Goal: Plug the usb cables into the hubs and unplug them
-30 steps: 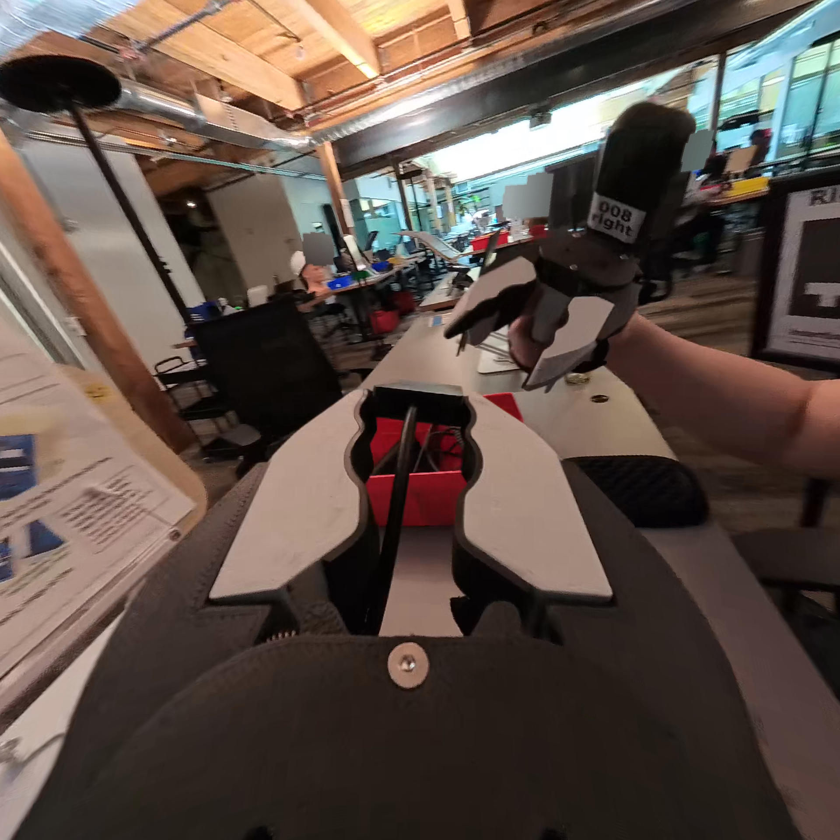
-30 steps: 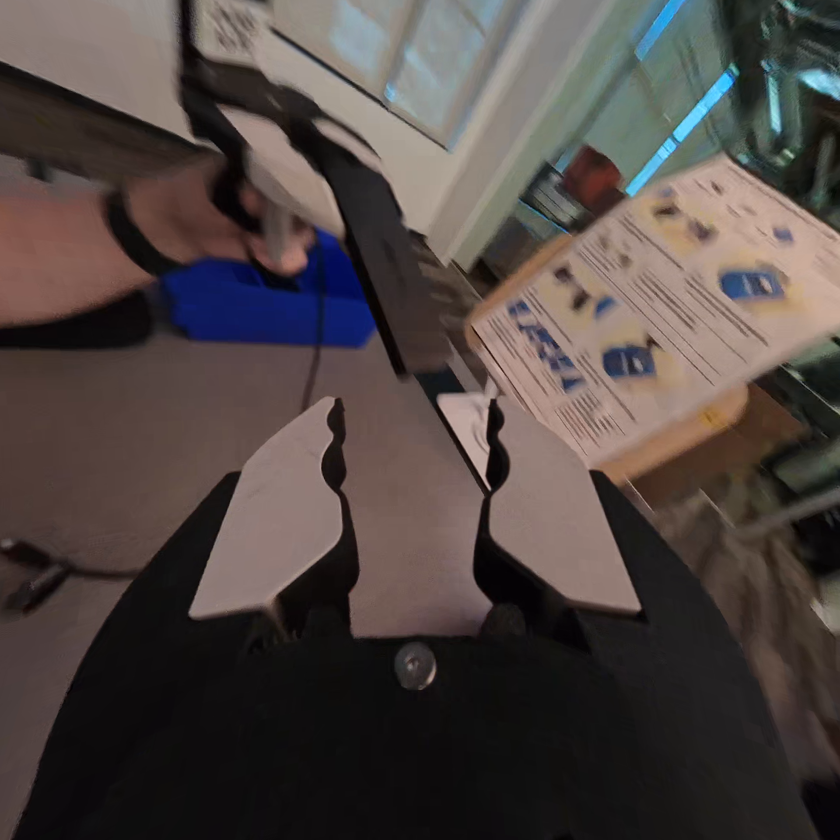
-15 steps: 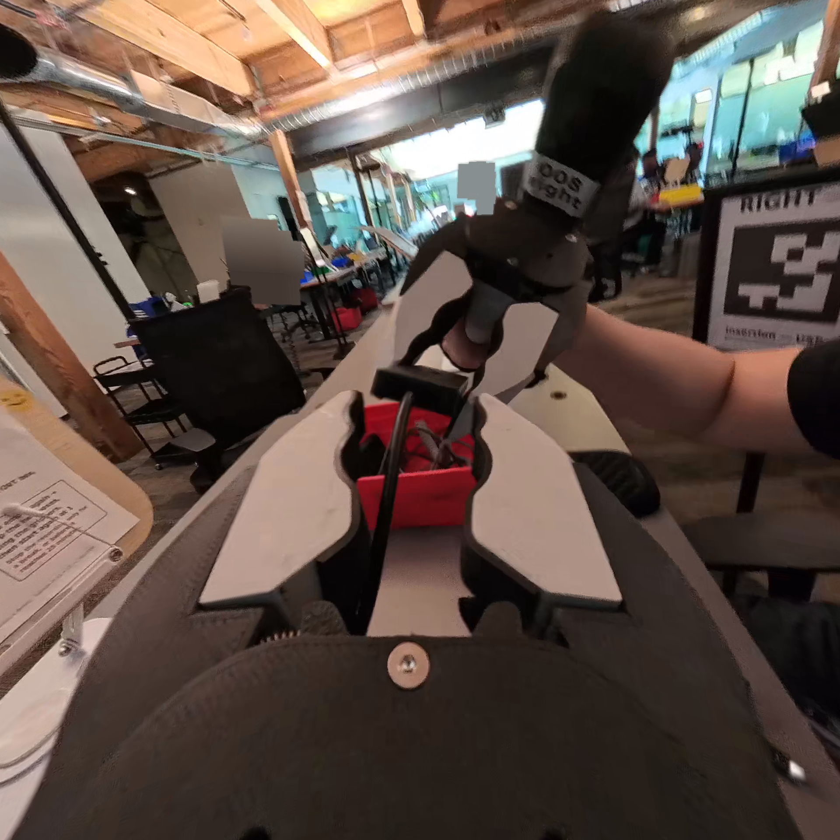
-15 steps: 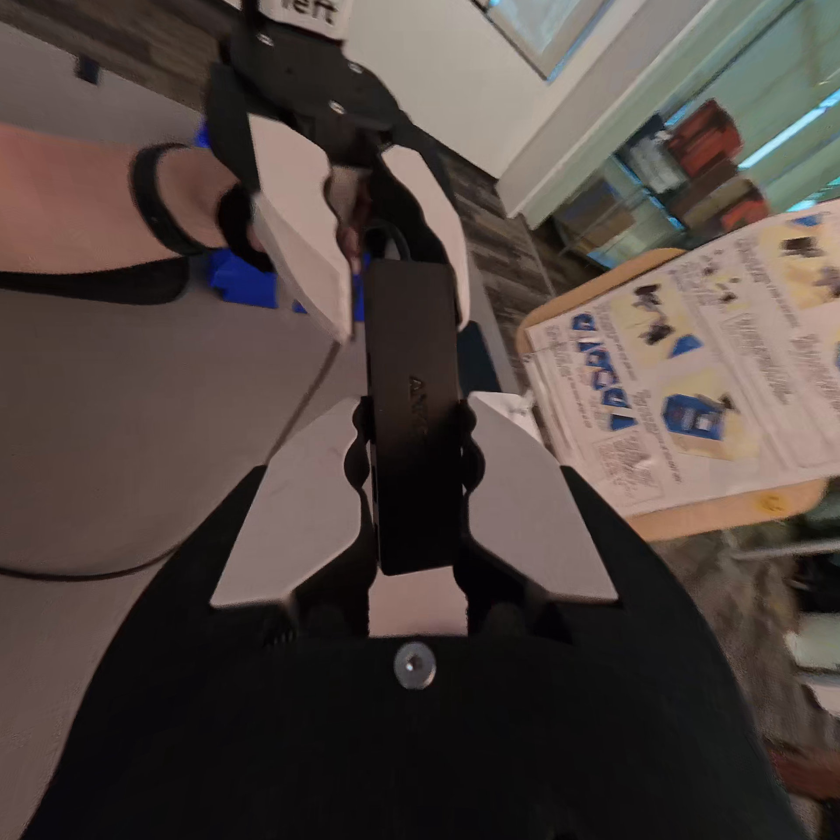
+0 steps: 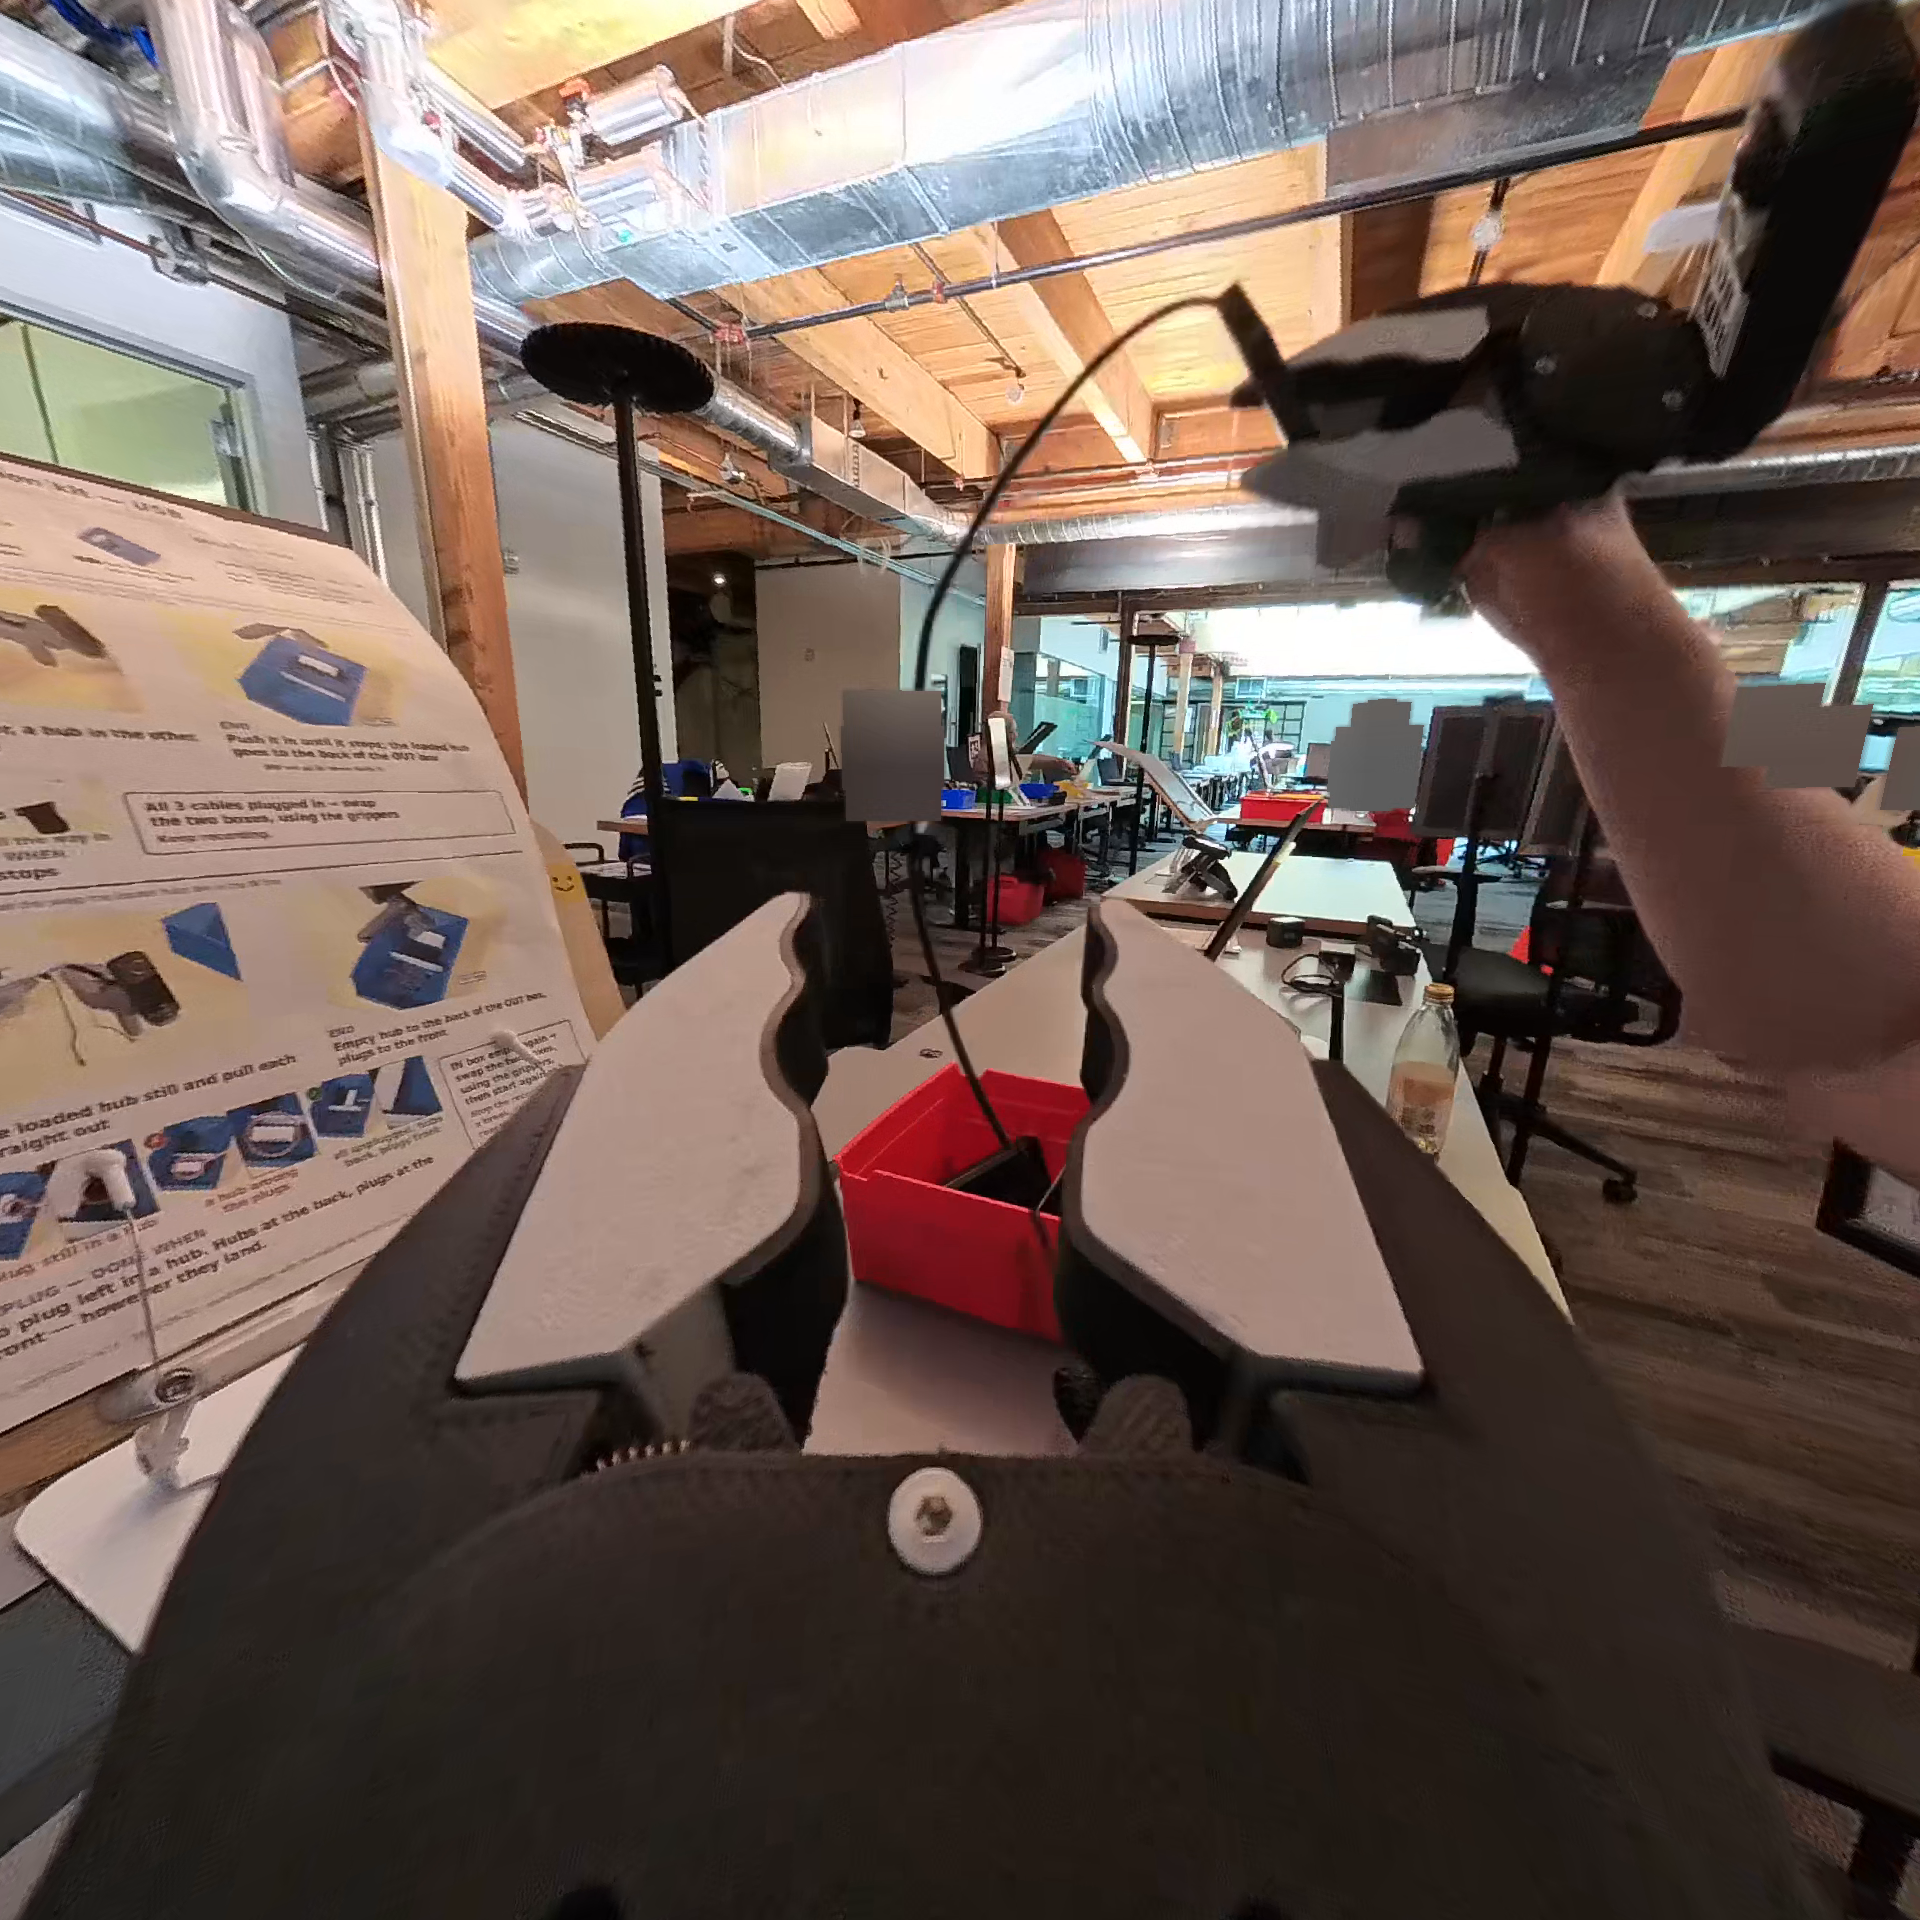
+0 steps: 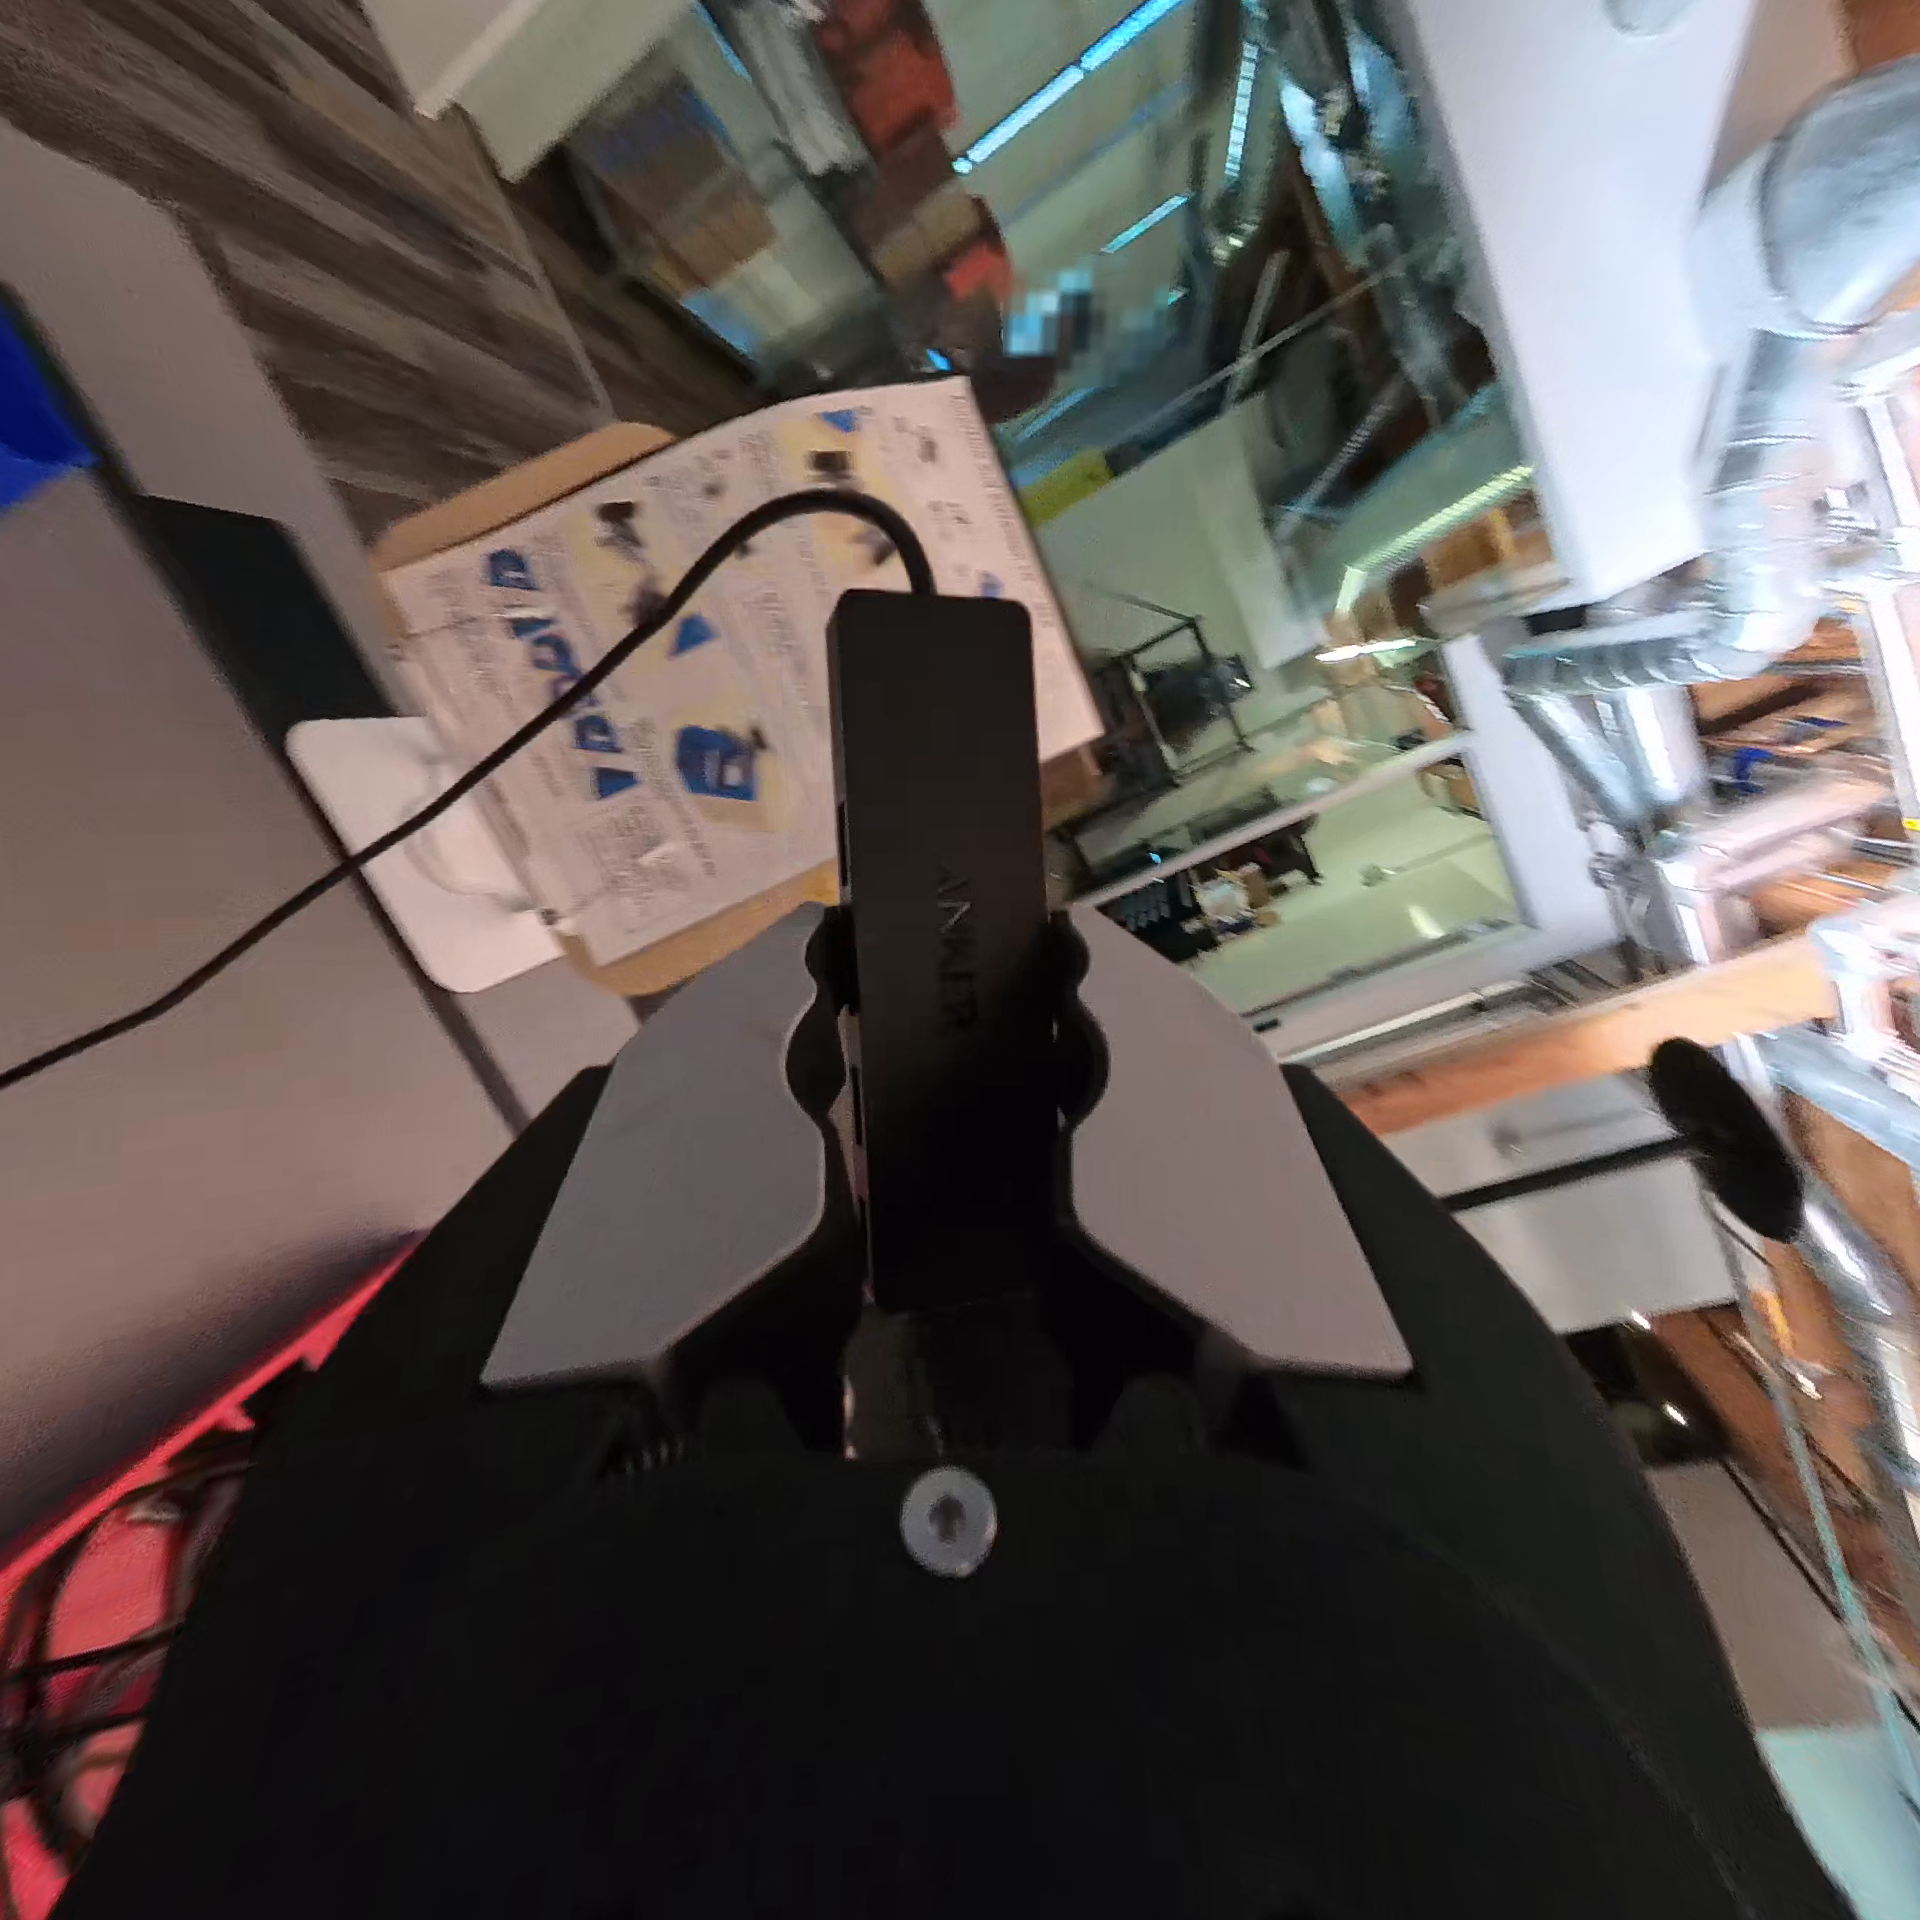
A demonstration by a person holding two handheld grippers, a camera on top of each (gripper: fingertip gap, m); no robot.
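My right gripper (image 6: 945,925) is shut on a black USB hub (image 6: 935,810), which sticks out forward between its fingers. The hub's thin black cable (image 6: 582,686) loops off its far end and runs left over the table. In the left wrist view the right gripper (image 5: 1351,457) is raised at the upper right with the hub (image 5: 1252,343). The cable (image 5: 935,623) hangs from the hub down into a red bin (image 5: 935,1236). My left gripper (image 5: 945,909) is open and empty, just in front of the red bin.
A printed instruction sheet (image 5: 239,935) stands on a holder at the left; it also shows in the right wrist view (image 6: 727,675). A bottle (image 5: 1423,1081) stands at the table's right edge. A dark object (image 5: 1003,1174) lies in the red bin. A blue bin (image 6: 26,416) sits far left.
The hub passed from my left gripper to my right. The right gripper shut on it and lifted it up and right. The left gripper opened and now holds nothing.
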